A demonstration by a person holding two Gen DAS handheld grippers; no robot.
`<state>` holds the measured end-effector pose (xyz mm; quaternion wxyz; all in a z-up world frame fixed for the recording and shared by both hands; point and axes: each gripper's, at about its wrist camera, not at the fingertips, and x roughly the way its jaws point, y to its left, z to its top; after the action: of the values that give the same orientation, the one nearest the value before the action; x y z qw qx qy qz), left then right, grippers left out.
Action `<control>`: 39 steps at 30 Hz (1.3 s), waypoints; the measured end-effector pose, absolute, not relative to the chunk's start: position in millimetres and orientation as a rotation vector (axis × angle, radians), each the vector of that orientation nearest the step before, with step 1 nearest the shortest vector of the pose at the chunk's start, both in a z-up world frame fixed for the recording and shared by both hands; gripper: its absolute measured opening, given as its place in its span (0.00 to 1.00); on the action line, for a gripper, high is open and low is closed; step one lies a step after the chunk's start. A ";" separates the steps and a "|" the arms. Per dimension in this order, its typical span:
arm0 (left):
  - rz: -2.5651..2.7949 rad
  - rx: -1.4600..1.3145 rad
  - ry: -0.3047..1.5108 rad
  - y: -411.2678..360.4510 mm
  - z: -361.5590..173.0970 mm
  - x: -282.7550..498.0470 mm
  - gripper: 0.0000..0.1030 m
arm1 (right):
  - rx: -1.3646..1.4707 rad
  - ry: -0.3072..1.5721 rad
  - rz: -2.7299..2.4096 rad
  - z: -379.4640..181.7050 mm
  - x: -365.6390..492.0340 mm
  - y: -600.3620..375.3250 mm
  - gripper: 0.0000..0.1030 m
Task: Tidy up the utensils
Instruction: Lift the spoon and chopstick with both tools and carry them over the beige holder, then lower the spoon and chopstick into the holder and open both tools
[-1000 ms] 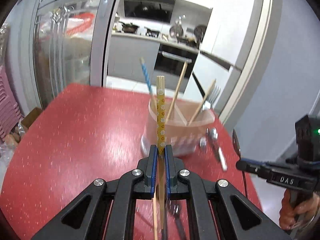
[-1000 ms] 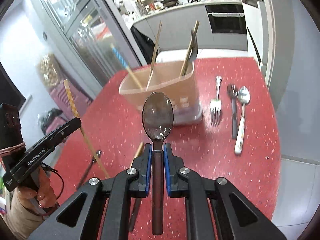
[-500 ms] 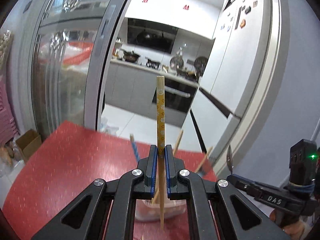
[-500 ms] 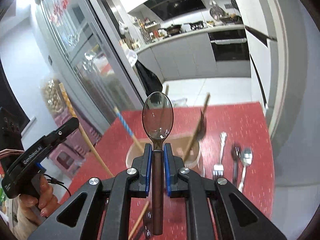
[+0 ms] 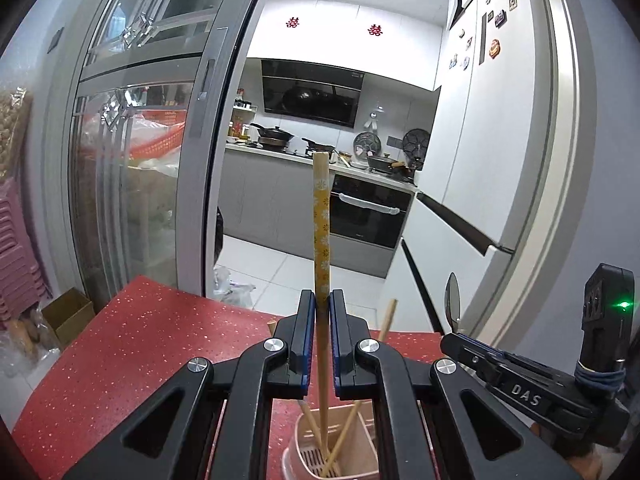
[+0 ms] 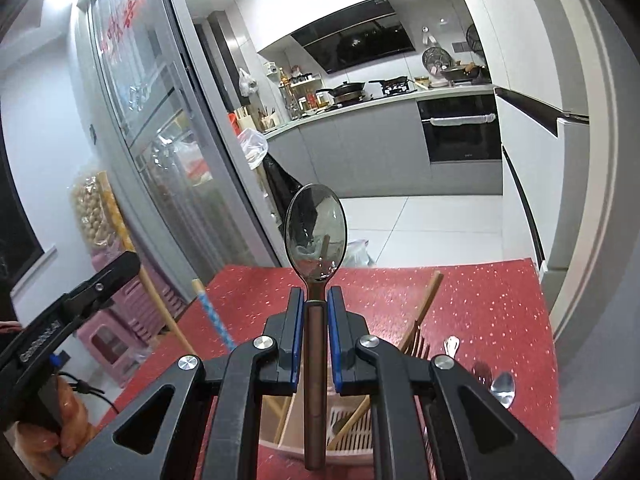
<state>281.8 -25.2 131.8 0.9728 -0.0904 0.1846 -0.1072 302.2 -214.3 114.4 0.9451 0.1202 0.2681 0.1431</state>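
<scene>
So in the last second I'd lifted both grippers and swung them over the holder point(image 5: 332, 446). A moment earlier it sat out in front of me on the red table point(image 5: 132, 344); now it was right underneath, down between the fingers in both views. To me that meant the carrying part was basically done and only the drop-in was left.

Left gripper point(image 5: 319, 336) was clamped tight on the chopstick point(image 5: 321, 216), patterned end up, lower end hanging over the holder's slotted bottom next to the chopsticks already in there. I couldn't tell if the tip was touching anything.

Right gripper point(image 6: 314, 336) was squeezed shut on the spoon point(image 6: 315, 236) by its dark handle, bowl up, handle end just over the holder's rim.

A fork point(image 6: 451, 346) and two more spoons point(image 6: 503, 386) were still lying on the table to the right, so not finished.
</scene>
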 end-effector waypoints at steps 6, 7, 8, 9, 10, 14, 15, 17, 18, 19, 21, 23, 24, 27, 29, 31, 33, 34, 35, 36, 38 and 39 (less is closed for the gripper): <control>-0.209 -0.158 0.367 -34.2 114.5 288.8 0.31 | 0.194 0.504 0.272 91.3 314.3 -205.0 0.12; -0.209 -0.158 0.369 -35.7 112.5 290.0 0.31 | 0.190 0.501 0.268 85.9 315.1 -203.0 0.12; -0.211 -0.158 0.372 -37.2 108.9 290.4 0.31 | 0.192 0.501 0.265 81.5 316.7 -202.8 0.12; -0.210 -0.156 0.373 -38.7 104.4 290.5 0.31 | 0.196 0.504 0.263 76.9 317.7 -203.0 0.12; -0.208 -0.152 0.372 -40.5 101.8 289.6 0.31 | 0.200 0.506 0.261 73.8 318.8 -202.6 0.12; -0.202 -0.128 0.383 -45.0 89.0 287.9 0.31 | 0.200 0.509 0.251 64.7 318.6 -205.2 0.12; -0.202 -0.122 0.393 -46.2 84.5 287.8 0.31 | 0.194 0.509 0.250 62.8 317.5 -205.2 0.12; -0.204 -0.118 0.411 -47.3 78.7 288.0 0.31 | 0.184 0.508 0.251 60.0 313.3 -204.7 0.12; -0.202 -0.117 0.424 -48.0 74.8 288.3 0.31 | 0.177 0.509 0.252 58.6 310.7 -204.5 0.12; -0.200 -0.114 0.433 -48.6 72.1 288.5 0.31 | 0.173 0.511 0.252 57.6 309.7 -204.0 0.12; -0.194 -0.105 0.456 -50.2 65.6 289.3 0.31 | 0.168 0.518 0.249 54.2 305.2 -206.2 0.12; -0.186 -0.100 0.472 -51.4 60.7 288.7 0.31 | 0.172 0.529 0.246 52.6 303.7 -208.8 0.12; -0.181 -0.098 0.481 -51.6 58.5 288.7 0.31 | 0.175 0.535 0.243 51.7 303.1 -210.6 0.12; -0.176 -0.088 0.501 -51.3 55.4 289.3 0.31 | 0.192 0.562 0.238 50.9 304.0 -216.8 0.13; -0.176 -0.082 0.522 -51.1 51.9 290.3 0.31 | 0.203 0.575 0.240 50.8 303.9 -218.4 0.13; -0.170 -0.079 0.540 -50.4 48.3 290.6 0.31 | 0.205 0.587 0.243 50.7 303.0 -219.6 0.13; -0.167 -0.082 0.550 -49.4 46.2 289.8 0.31 | 0.203 0.593 0.250 50.3 300.5 -220.1 0.13; -0.164 -0.082 0.553 -48.5 46.1 288.7 0.31 | 0.203 0.600 0.254 50.5 300.4 -219.7 0.15; -0.162 -0.082 0.554 -47.9 46.4 287.2 0.31 | 0.205 0.605 0.259 50.7 300.2 -219.3 0.21; -0.162 -0.080 0.554 -47.3 46.4 286.0 0.31 | 0.208 0.611 0.263 50.9 299.7 -218.9 0.27; -0.163 -0.071 0.558 -46.6 47.7 283.0 0.31 | 0.214 0.608 0.263 52.1 297.4 -218.8 0.48; -0.162 -0.068 0.559 -46.3 48.2 281.7 0.31 | 0.216 0.598 0.261 54.2 295.2 -219.1 0.48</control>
<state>281.7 -46.3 48.2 0.9574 -0.0336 0.2755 -0.0799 295.2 -219.1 54.2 0.9415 0.1061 0.2932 0.1279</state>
